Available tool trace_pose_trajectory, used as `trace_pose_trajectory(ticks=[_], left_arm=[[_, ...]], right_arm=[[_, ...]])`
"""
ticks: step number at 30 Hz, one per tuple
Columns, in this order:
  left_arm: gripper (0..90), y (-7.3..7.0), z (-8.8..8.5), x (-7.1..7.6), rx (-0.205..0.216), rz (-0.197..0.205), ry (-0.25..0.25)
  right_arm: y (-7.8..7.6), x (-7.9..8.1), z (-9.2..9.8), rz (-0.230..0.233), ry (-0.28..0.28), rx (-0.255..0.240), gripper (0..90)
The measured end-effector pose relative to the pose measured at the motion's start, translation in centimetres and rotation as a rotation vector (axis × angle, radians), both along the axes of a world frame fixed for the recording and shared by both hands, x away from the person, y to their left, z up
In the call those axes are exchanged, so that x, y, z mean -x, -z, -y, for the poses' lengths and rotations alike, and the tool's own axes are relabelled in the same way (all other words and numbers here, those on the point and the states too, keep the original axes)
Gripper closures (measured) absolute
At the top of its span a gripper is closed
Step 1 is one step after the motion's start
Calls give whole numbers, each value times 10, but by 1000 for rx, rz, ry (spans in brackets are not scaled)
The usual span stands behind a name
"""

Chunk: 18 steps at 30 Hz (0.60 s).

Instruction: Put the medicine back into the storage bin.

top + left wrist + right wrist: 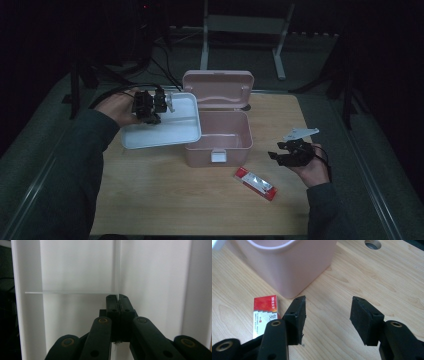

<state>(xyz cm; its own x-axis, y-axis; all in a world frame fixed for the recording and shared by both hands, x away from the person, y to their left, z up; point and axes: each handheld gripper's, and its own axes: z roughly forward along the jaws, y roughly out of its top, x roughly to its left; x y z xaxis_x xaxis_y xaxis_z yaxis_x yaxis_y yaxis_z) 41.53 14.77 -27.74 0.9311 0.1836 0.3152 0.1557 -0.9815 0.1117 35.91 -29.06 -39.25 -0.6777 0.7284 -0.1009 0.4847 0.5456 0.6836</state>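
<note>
white plastic divided tray held above the table, left of the open pink plastic box, left gripper clamped on its divider wall. right gripper jaws apart, empty, near the red carton.

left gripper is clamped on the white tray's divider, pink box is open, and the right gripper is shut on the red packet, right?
Not quite. The right gripper is open and holds nothing; the red and white cardboard packet lies on the wooden table beside its jaws, as the right gripper view shows. The left gripper does clamp the white plastic tray, and the pink plastic box is open.
</note>
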Motion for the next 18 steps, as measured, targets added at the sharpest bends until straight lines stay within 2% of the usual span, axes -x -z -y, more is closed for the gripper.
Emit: trace_pose_trajectory(ticks=[11,18], left_arm=[[889,5,-16,0,8,-10,-28],[889,8,-25,0,15,-19,-50]], right_arm=[[3,1,-7,-28,-26,44,381],[3,2,-14,-44,-51,92,383]])
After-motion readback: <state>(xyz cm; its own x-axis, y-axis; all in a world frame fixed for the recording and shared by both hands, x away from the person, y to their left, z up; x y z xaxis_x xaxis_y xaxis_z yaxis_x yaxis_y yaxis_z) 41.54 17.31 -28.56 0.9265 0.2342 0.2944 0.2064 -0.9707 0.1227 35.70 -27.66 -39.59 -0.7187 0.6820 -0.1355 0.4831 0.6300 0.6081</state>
